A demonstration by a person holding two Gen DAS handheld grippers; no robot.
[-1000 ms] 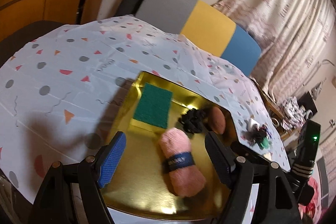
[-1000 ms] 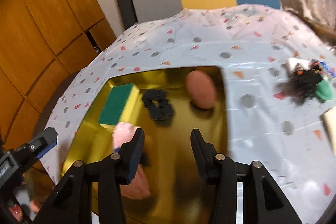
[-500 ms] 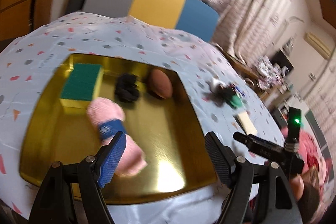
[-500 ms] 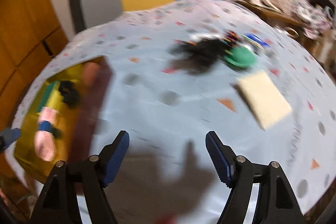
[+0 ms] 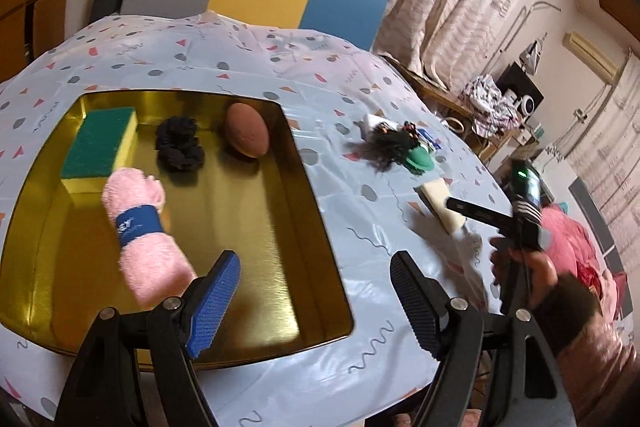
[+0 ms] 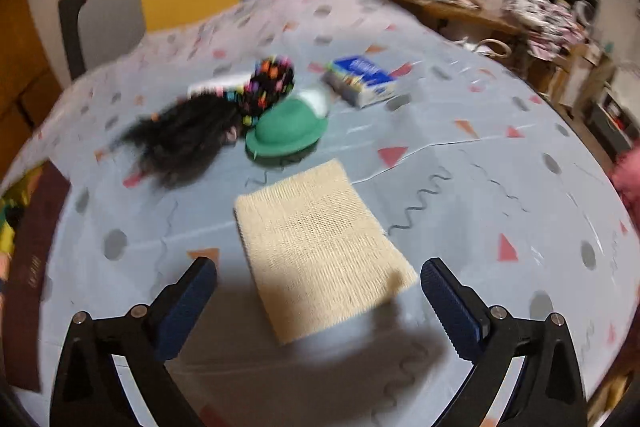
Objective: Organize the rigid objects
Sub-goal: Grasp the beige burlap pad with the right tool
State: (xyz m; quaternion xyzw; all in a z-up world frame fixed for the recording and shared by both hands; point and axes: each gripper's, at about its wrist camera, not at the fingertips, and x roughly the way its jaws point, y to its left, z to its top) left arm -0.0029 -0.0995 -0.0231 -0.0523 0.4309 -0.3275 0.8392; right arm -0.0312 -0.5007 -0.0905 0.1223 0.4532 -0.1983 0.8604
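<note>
- The left gripper is seen at the lower centre of the left wrist view, jaws spread wide with nothing between them, above the near right corner of the gold tray.
- Inside the tray are noted: a green and yellow sponge at upper left, a black scrunchie beside it, a brown oval object to the right, and a rolled pink towel with a blue band nearer the frame's bottom.
- The right gripper has just been opening and stands fully released, empty, over the patterned tablecloth.
- A beige woven pad lies flat between and above its fingers, untouched.
- Beyond it, at centre frame, a green hat-shaped item, black hair-like strands, a black multicolour-dotted item and a blue box are recorded, blurred.
</note>
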